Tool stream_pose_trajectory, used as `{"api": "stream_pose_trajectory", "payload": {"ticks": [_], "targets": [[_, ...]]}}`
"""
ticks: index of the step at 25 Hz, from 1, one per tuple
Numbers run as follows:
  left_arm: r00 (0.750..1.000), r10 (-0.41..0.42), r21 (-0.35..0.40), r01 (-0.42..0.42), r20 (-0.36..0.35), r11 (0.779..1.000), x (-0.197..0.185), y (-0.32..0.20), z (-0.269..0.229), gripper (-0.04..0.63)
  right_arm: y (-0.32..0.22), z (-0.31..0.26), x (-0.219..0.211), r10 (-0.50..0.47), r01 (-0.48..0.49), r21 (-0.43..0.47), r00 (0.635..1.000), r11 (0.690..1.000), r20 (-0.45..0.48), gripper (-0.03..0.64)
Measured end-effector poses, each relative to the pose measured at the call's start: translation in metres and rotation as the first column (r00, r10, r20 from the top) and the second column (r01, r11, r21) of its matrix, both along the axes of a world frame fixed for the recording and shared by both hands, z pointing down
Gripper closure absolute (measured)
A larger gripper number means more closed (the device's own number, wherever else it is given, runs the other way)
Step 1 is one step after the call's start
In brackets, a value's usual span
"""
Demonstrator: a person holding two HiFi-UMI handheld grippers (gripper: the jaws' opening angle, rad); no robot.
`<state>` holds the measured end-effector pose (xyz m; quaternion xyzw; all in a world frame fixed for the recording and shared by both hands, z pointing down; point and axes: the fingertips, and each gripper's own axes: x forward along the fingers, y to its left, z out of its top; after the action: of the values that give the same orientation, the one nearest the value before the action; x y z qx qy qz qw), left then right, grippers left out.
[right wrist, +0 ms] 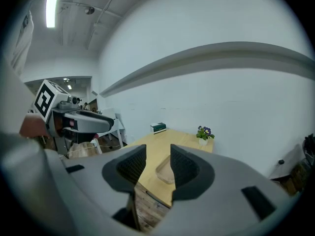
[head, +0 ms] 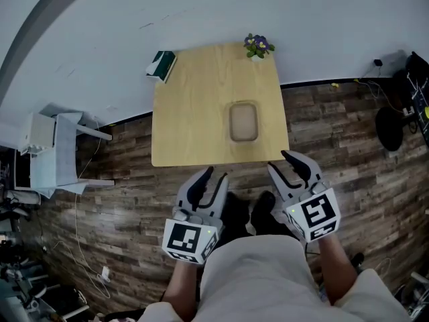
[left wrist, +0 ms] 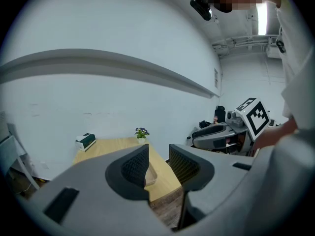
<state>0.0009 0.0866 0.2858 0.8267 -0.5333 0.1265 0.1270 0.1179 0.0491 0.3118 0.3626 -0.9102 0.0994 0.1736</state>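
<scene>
My left gripper [head: 212, 180] is open and holds nothing; it hangs over the wood floor just short of the table's near edge. My right gripper [head: 285, 164] is open and empty too, near the table's near right corner. On the light wooden table [head: 194, 113] lies a shallow tan tray [head: 243, 121]. In the left gripper view the left gripper [left wrist: 158, 163] has the tray [left wrist: 150, 176] showing between its jaws, apart from them. In the right gripper view the right gripper [right wrist: 158, 163] points at the tray [right wrist: 165, 173] from a distance.
A small potted plant [head: 258, 45] stands at the table's far right corner and a green and white box [head: 161, 65] at its far left corner. A white chair [head: 57, 153] is on the left. Cables and black gear [head: 402, 106] are on the right. The person's legs are below.
</scene>
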Motion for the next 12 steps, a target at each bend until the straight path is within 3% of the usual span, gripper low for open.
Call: {"api": "stream_pose_trajectory", "payload": {"ticks": [7,12], "targets": [[0.999,-0.026,-0.031,0.025,-0.043,0.999,-0.006,-0.012,0.013,0.479,-0.012,0.026,-0.021,-0.072,0.071,-0.018,0.993,0.997,-0.09,0.472],[0.999,0.012,-0.015,-0.012,-0.039,1.0,-0.006,-0.019,0.02,0.479,-0.017,0.044,-0.041,-0.122,0.117,-0.041,0.985,0.992,-0.126,0.472]]}}
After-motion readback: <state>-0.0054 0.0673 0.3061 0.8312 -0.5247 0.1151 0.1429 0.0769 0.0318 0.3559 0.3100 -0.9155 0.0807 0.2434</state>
